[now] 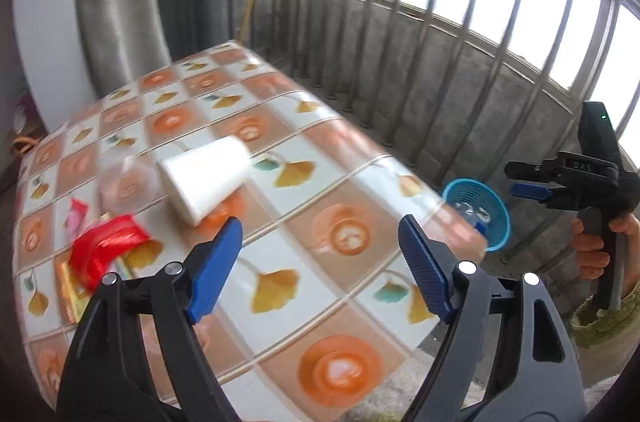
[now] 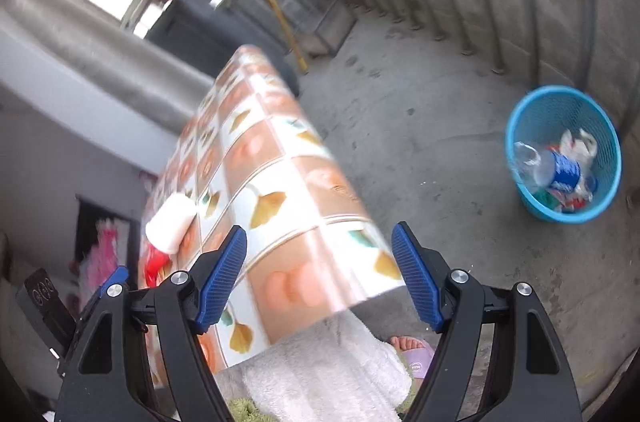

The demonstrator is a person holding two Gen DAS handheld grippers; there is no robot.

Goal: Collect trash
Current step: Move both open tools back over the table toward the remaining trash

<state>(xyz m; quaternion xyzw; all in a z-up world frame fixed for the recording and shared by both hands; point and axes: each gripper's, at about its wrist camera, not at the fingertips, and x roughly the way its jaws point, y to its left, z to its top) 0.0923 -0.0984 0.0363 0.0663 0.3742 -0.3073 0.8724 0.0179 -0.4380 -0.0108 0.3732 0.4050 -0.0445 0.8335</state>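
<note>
Left wrist view: leaf-patterned table (image 1: 280, 182) on concrete balcony floor (image 2: 420, 142); both grippers' jaws gape, empty.

concrete floor (image 2: 420, 126), metal railing (image 1: 460, 34), daylight beyond

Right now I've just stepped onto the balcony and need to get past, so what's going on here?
A person is clearing trash off the table with a handheld gripper in each hand. Both the left gripper and the right gripper are open and empty at this moment. A white cup lies on its side on the table beside a red wrapper and a clear plastic lid. The blue basket on the floor already holds a plastic bottle and other scraps.
</note>
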